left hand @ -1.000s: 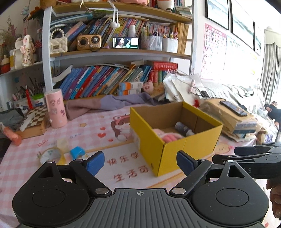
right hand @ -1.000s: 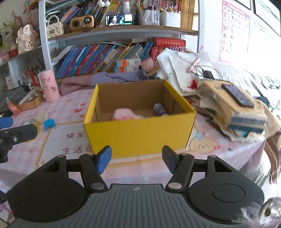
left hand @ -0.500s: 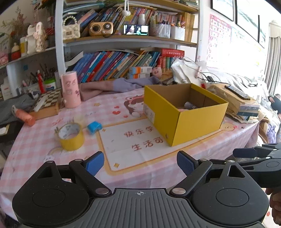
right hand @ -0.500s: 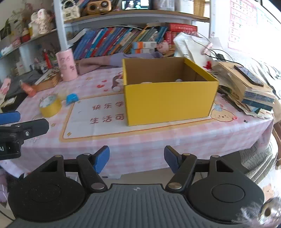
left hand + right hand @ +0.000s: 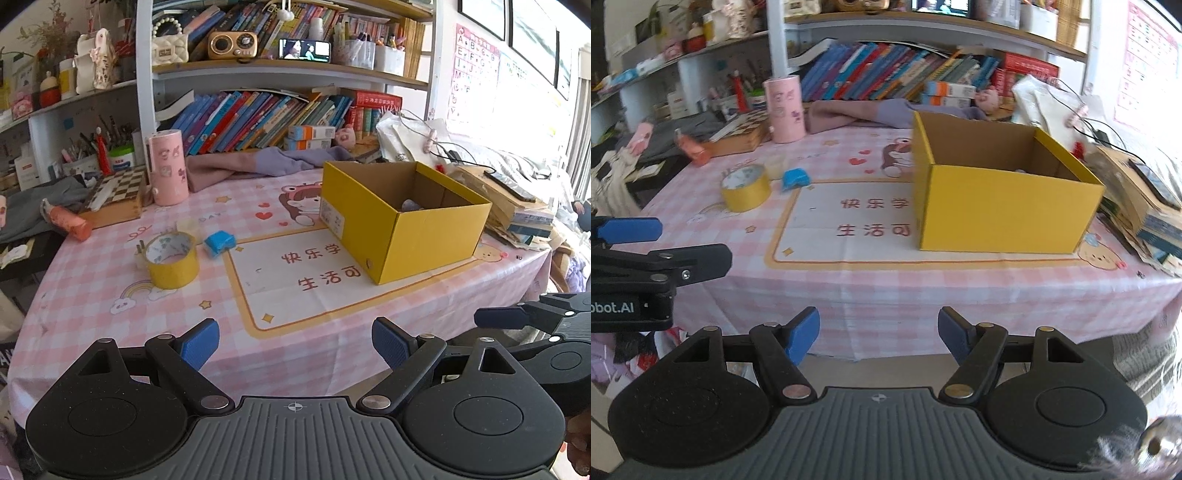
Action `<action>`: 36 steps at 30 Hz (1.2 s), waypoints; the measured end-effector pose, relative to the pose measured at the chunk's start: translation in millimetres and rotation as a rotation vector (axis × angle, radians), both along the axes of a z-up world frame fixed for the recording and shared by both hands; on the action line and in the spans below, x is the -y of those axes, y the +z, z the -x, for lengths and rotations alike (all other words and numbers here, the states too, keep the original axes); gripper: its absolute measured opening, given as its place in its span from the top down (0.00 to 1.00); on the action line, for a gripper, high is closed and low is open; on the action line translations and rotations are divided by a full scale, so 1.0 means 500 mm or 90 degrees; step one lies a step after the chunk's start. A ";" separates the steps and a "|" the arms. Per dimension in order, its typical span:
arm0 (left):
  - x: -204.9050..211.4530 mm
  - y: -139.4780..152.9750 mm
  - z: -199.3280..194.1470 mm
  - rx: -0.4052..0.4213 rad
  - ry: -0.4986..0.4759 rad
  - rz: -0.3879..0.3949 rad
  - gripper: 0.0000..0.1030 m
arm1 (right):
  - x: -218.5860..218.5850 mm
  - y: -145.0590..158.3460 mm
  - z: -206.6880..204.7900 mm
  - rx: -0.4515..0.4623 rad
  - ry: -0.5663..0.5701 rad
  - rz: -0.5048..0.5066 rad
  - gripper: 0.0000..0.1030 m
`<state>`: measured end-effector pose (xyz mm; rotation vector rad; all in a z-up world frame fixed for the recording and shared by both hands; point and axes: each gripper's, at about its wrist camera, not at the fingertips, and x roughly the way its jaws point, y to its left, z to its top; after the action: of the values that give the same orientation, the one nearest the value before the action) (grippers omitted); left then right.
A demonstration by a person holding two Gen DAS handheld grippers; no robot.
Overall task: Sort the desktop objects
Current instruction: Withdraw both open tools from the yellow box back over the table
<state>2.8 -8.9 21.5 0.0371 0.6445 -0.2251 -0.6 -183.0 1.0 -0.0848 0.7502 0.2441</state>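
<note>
Both wrist views, taken from the near edge of the desk [image 5: 92,280]. We hold the left tongs [image 5: 295,341] spread wide with nothing between the pads, and the right tongs [image 5: 879,334] at a middling spread, their jaws opening, likewise with nothing between them; neither touches any object. The things we judge left to sort lie on the left part of the desk: a yellow tape roll [image 5: 171,260], a small blue object [image 5: 220,242] just beside it toward the box, and a pale translucent piece [image 5: 188,226] just behind the roll, too faint for us to identify. The yellow box [image 5: 417,236] stands well apart to the right, open at the top, with something greyish dimly visible inside. We judge the step in hand to be the approach to the next object. To do it well, we should bring the left tongs, already wide enough by our estimate, down over the roll from above, and close only once the pads straddle its wall or its full width, keeping clear of the blue object next to it. The roll rests flat, its hole facing up, so its axis is upright and it has no preferred side for a grasp. The blue object's long axis runs roughly left to right, tilted slightly; the pads should close across its short side.
</note>
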 end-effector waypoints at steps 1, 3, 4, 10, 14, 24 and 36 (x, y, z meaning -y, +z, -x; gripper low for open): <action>-0.003 0.000 0.001 0.000 0.003 0.000 0.11 | -0.006 0.000 0.000 0.000 0.008 0.001 0.33; -0.012 0.000 0.004 0.000 0.012 0.000 0.11 | -0.015 0.000 -0.002 0.001 0.020 0.003 0.33; -0.016 0.000 0.006 0.000 0.017 -0.001 0.11 | -0.021 0.001 -0.002 0.002 0.027 0.003 0.33; -0.047 0.002 0.016 0.002 0.053 -0.003 0.11 | -0.055 0.003 -0.006 0.006 0.063 0.002 0.33; -0.071 0.004 0.021 0.002 0.076 0.001 0.11 | -0.075 0.005 -0.007 0.006 0.085 0.000 0.33; -0.120 0.003 0.023 0.000 0.132 0.012 0.11 | -0.130 0.010 -0.021 0.011 0.139 0.009 0.33; -0.168 -0.010 -0.028 0.000 0.173 0.025 0.11 | -0.181 0.006 -0.082 0.022 0.170 0.011 0.33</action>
<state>16.7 75.3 16.3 -0.0881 0.6372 0.0242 40.3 -92.5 4.1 -0.2050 0.7063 0.4887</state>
